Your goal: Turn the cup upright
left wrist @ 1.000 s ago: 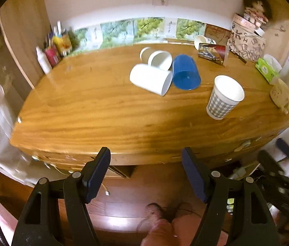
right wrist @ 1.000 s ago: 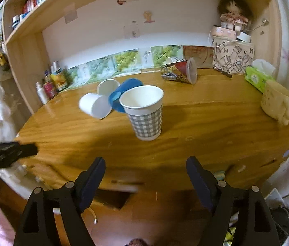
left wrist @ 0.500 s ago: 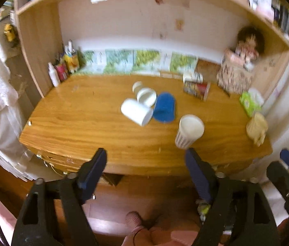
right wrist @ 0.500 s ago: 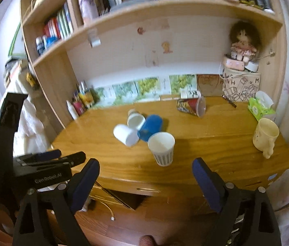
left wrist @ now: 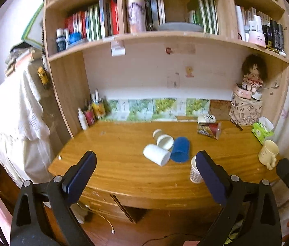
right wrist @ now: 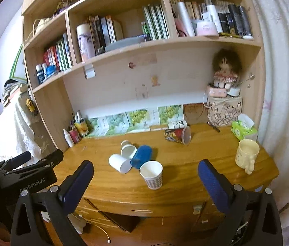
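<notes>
- Checked paper cup (right wrist: 151, 174) stands upright near the desk's (right wrist: 185, 184) front edge, far beyond both grippers.
- Left gripper (left wrist: 144, 176) and right gripper (right wrist: 145, 181): jaws spread wide, empty.

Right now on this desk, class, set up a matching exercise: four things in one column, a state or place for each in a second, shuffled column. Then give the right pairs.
Things
1. checked paper cup
2. blue cup
3. cream mug
4. doll

States or places
A. sits on top of the patterned bag at the back right
B. lies on its side among the white cups
C. stands upright near the desk's right end
D. stands upright near the front edge, mouth up

Pairs: 1-D, 2-B, 3-C, 4-A
</notes>
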A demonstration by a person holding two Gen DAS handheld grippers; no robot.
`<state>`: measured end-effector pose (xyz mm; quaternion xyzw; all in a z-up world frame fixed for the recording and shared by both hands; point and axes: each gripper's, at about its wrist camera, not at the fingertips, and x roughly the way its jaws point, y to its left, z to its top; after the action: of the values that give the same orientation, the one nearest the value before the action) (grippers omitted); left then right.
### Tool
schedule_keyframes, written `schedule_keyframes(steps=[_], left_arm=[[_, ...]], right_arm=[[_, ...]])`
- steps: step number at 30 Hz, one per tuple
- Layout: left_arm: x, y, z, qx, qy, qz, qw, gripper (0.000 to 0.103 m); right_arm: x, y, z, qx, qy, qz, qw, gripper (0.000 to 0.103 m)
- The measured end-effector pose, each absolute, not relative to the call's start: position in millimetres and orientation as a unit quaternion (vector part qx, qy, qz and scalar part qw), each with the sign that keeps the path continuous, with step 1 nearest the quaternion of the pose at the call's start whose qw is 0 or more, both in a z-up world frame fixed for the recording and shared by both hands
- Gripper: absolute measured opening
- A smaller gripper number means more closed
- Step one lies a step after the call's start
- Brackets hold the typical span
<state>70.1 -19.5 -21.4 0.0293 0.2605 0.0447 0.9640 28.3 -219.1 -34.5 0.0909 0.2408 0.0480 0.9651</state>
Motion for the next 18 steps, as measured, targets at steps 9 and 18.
schedule_keyframes(steps=[9,18], left_arm=[[62,-24,-11,0.020,0.212,0.033,0.977,0.099],[66,-33,-10,0.023,0.206,0.022,0.978,0.099]], right_arm=[[27,-226,-30,0.083,0.209,0.035,0.974,0.102],[36,-226,-31,0.072,0.215,0.037,0.973,0.102]])
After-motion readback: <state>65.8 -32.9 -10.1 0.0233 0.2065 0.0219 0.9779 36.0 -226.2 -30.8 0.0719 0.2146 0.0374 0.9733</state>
